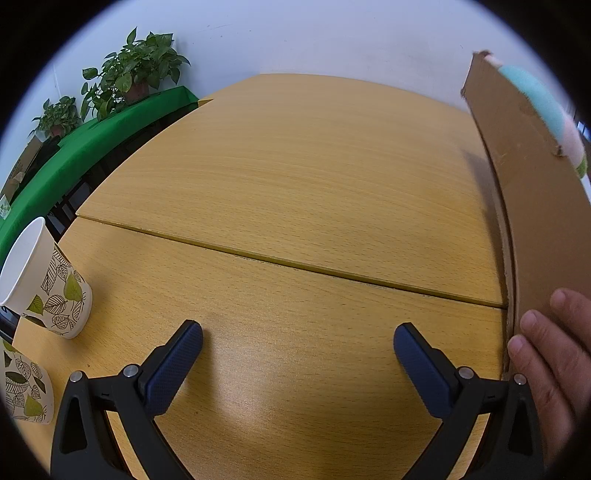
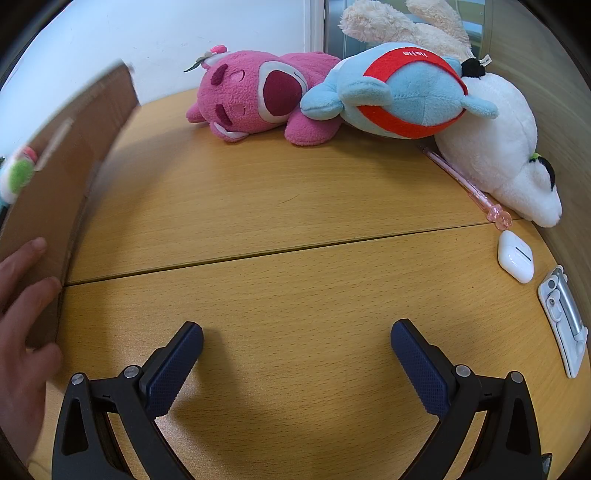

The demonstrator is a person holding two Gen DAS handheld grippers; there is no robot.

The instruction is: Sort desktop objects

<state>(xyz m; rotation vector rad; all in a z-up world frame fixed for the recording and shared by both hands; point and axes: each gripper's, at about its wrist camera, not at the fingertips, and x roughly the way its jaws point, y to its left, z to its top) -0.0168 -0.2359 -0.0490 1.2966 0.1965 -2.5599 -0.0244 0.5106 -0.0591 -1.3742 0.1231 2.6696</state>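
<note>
On the desk, largest item first, I list what my two wrist cameras show.

Wooden table [image 2: 295, 206]: light grain, a seam running across it, bearing everything below.

Cardboard box [image 1: 532, 206]: brown wall standing at the right edge of my left view and at the left edge of my right view, so it sits between my two grippers. A bare hand [image 2: 22, 332] rests its fingers on the box wall; the same hand shows in the left view. Something plush, teal and green, peeks over the box rim; I cannot tell what.

White plush [image 2: 506, 147]: lying at the far right, against the wall panel.

Blue plush [image 2: 402, 96]: red band round it, lying across the white one and touching the pink one.

Pink plush [image 2: 258, 99]: far centre, on its side.

Cream plush [image 2: 399, 22]: behind the blue one, only partly seen.

Paper cups: leaf-printed; one cup [image 1: 48, 280] tilted at the left, a second cup [image 1: 26, 387] just in front of it, near my left gripper.

Phone stand [image 2: 565, 317]: white and silver, flat at the right edge.

Pink pen [image 2: 465, 181]: lying beside the white plush, its end near the earbud case.

Earbud case [image 2: 515, 256]: white, between pen and stand.

Left gripper [image 1: 297, 343]: fingers spread wide, nothing between them, above bare table.

Right gripper [image 2: 297, 341]: fingers likewise spread wide and unloaded.

Potted plants [image 1: 136, 70]: on a green-covered surface beyond the table.
</note>
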